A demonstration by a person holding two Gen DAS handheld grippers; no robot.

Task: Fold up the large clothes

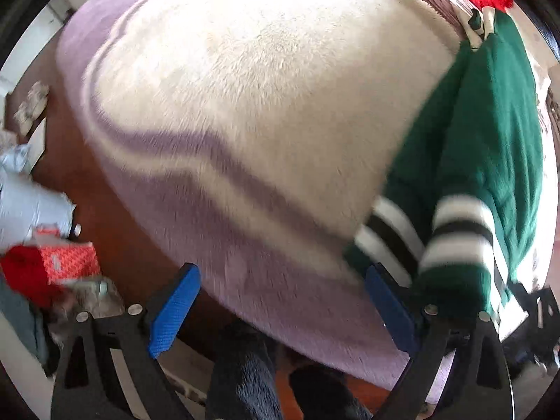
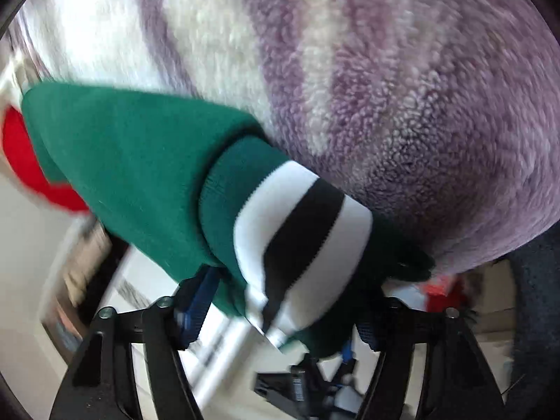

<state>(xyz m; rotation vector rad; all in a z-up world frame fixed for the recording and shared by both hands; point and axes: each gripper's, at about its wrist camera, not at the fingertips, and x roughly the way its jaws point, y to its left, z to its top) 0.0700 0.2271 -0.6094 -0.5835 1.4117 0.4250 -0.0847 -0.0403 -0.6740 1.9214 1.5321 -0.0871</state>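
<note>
Step in hand: the green sweater [image 2: 133, 161] is being carried over the bed [image 1: 245, 87], judged as early laying-out before folding.
Garment: hanging bunched along the bed's edge, striped cuffs [image 1: 455, 238] dangling near both tools.
Left tool [image 1: 280, 309]: fingers standing wide apart, gripping nothing.
Right tool [image 2: 280, 318]: fabric is draping over its fingers; whether it is clamping cannot be told.
Next move: spreading the sweater flat on the fleece blanket [image 2: 402, 87], sleeves pulled out.

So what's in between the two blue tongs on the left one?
Nothing is pinched there. In the left wrist view, the left tongs stand open, and only the purple and white fuzzy blanket shows through the gap. The green sweater hangs just right.
</note>
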